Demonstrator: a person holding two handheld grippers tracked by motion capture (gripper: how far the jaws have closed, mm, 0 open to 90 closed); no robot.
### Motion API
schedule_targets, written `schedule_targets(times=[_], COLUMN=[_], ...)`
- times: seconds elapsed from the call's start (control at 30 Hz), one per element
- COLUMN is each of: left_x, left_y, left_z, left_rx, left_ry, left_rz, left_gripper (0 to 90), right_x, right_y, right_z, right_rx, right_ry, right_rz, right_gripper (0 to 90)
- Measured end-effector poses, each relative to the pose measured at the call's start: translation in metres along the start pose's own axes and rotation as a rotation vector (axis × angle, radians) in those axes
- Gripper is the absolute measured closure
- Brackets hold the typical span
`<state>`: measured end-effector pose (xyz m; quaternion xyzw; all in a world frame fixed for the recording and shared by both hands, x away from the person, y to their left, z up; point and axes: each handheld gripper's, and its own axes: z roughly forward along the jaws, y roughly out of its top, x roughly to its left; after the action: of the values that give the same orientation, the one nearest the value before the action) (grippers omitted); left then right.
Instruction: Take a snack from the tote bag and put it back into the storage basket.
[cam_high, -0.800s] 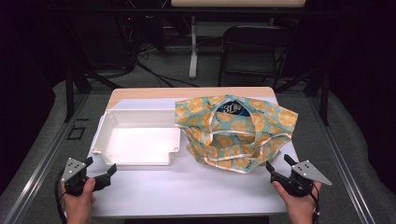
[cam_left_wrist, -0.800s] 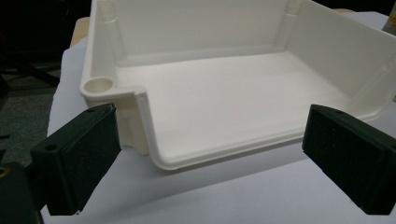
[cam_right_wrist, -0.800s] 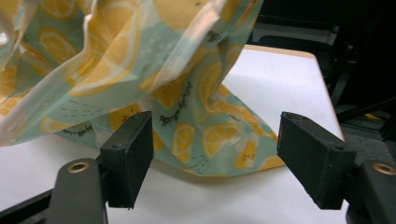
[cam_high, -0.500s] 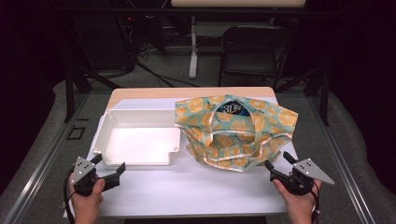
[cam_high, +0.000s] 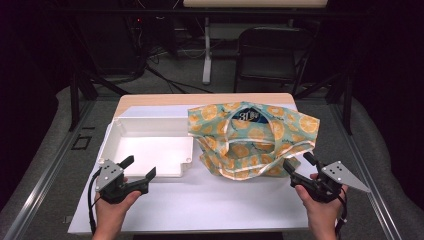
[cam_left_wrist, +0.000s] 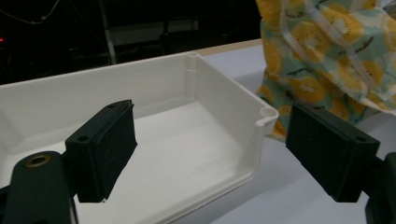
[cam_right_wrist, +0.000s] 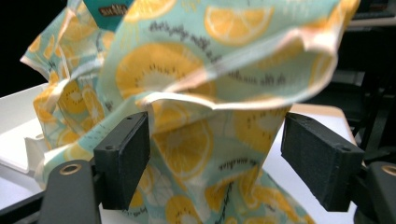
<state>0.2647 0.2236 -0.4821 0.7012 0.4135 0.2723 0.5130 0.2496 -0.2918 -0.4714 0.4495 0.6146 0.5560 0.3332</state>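
Note:
A cloth bag (cam_high: 250, 137) printed with orange slices on pale teal sits crumpled at the table's right half, a dark packet (cam_high: 251, 117) peeking from its mouth. My right gripper (cam_high: 299, 165) is open at the bag's near right corner; in the right gripper view the bag (cam_right_wrist: 196, 93) hangs just past the two jaws, nothing between them. A white rectangular tray (cam_high: 112, 137) lies left of the bag, with nothing in it. My left gripper (cam_high: 139, 167) is open at the tray's near edge, and in the left gripper view the tray (cam_left_wrist: 229, 93) is right ahead.
The white table (cam_high: 210, 205) has a wooden strip along its far edge (cam_high: 200, 98). Bare tabletop lies between my two hands. Beyond the table are a dark chair (cam_high: 270, 55), a desk leg and floor cables.
My left gripper has moved right and forward from the table's left edge to the tray's near rim. My right gripper edged slightly toward the bag. Bag and tray have not moved.

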Motion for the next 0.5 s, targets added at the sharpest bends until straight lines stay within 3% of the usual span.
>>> schedule_targets(times=[0.17,0.3,0.37,0.43,0.5], left_x=[-0.017,-0.037,-0.041,-0.051,-0.053], left_y=[0.015,0.032,0.035,0.046,0.049], left_z=[0.020,0.044,0.049,0.063,0.068], left_rx=[0.006,0.003,-0.001,-0.011,-0.013], left_ry=[-0.077,-0.147,-0.156,-0.172,-0.179], left_rz=[0.024,0.050,0.058,0.082,0.080], left_gripper=[17.2,18.2,18.2,18.8,18.7], right_x=[-0.001,-0.004,-0.002,0.001,0.001], right_y=[0.002,0.005,0.006,0.008,0.007], right_z=[-0.001,0.000,0.001,0.006,0.009], right_rx=[-0.001,0.018,0.022,0.028,0.018], right_ry=[-0.003,0.043,0.046,0.058,0.059], right_rz=[-0.005,-0.010,-0.023,-0.034,-0.025], right_gripper=[23.2,18.4,18.2,21.8,28.8])
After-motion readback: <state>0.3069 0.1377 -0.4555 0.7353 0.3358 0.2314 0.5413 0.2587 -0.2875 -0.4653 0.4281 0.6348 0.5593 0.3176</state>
